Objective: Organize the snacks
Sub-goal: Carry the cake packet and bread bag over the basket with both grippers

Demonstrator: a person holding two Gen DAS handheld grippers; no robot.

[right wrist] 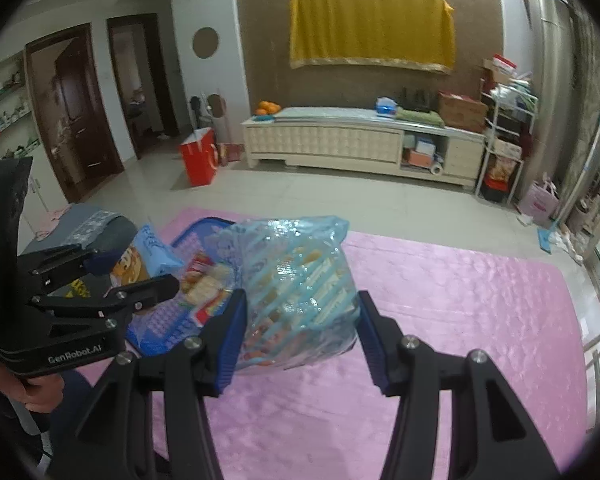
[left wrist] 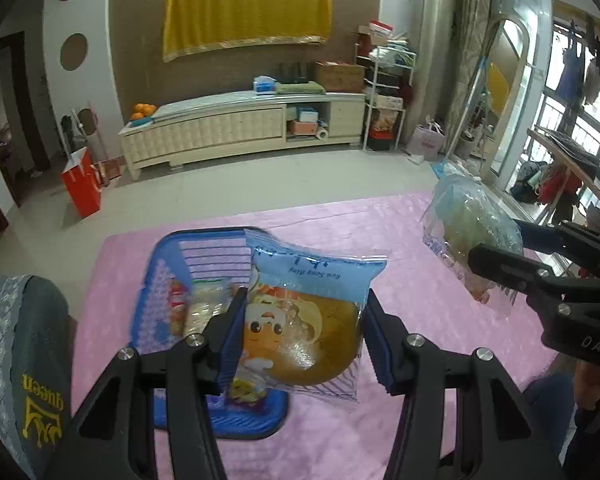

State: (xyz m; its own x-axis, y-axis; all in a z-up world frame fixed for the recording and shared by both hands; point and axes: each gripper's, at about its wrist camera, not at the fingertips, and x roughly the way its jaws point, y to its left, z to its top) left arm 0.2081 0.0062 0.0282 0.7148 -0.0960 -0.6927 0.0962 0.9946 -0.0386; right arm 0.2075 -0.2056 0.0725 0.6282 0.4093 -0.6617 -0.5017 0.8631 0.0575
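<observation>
My left gripper [left wrist: 305, 304] is shut on a blue snack packet [left wrist: 300, 332] with a cartoon face and a brown bun inside, held above the pink table. Under it stands a blue plastic basket [left wrist: 204, 240] with a few small snack packs [left wrist: 200, 308] in it. To the right, my right gripper [left wrist: 500, 242] is shut on a clear blue-striped bag [left wrist: 468, 220] of snacks, lifted off the table. In the right wrist view that bag [right wrist: 296, 264] fills the right gripper [right wrist: 302, 300]. The left gripper [right wrist: 136, 270], its packet [right wrist: 152, 252] and the basket [right wrist: 160, 328] are at the left.
A pink cloth [right wrist: 460, 300] covers the table; its far edge meets tiled floor. A grey padded chair back [left wrist: 24, 352] stands at the table's left. Farther off are a cream cabinet [left wrist: 240, 128] and a red paper bag [left wrist: 82, 188]. A hand [right wrist: 36, 392] grips the left handle.
</observation>
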